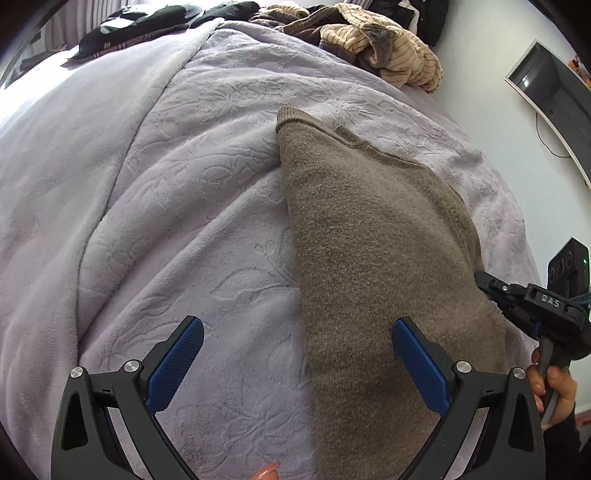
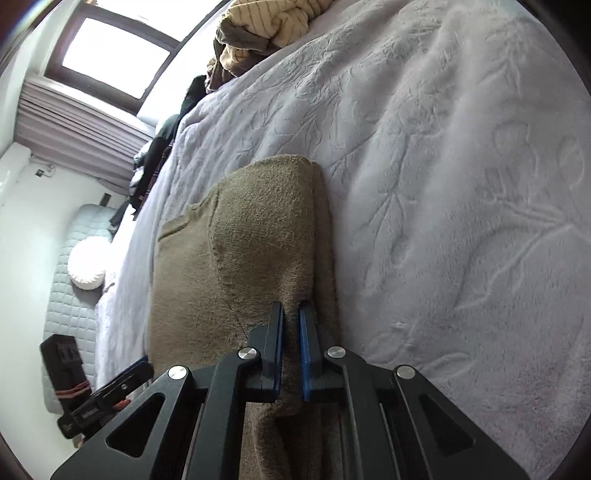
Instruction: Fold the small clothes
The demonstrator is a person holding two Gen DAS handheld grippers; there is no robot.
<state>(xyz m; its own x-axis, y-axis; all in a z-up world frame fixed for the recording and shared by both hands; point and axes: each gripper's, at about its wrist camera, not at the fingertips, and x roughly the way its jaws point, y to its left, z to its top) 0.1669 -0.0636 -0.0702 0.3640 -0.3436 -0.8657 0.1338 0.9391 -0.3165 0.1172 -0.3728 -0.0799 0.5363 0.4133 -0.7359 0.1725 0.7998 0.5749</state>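
Observation:
A brown knit garment [image 1: 373,258] lies folded lengthwise on the lilac blanket [image 1: 166,184]. My left gripper [image 1: 295,328] is open, hovering over the garment's near left edge, one finger above the blanket, the other above the knit. My right gripper [image 2: 291,317] is shut on a fold of the brown garment [image 2: 255,236] at its right edge; in the left wrist view it [image 1: 517,295] shows at the garment's right side.
A pile of striped beige and brown clothes [image 1: 384,48] sits at the far end of the bed, with dark clothes [image 1: 147,22] to its left. A monitor [image 1: 554,96] hangs on the wall at right. A window [image 2: 114,55] and a white cushion [image 2: 88,262] lie beyond the bed.

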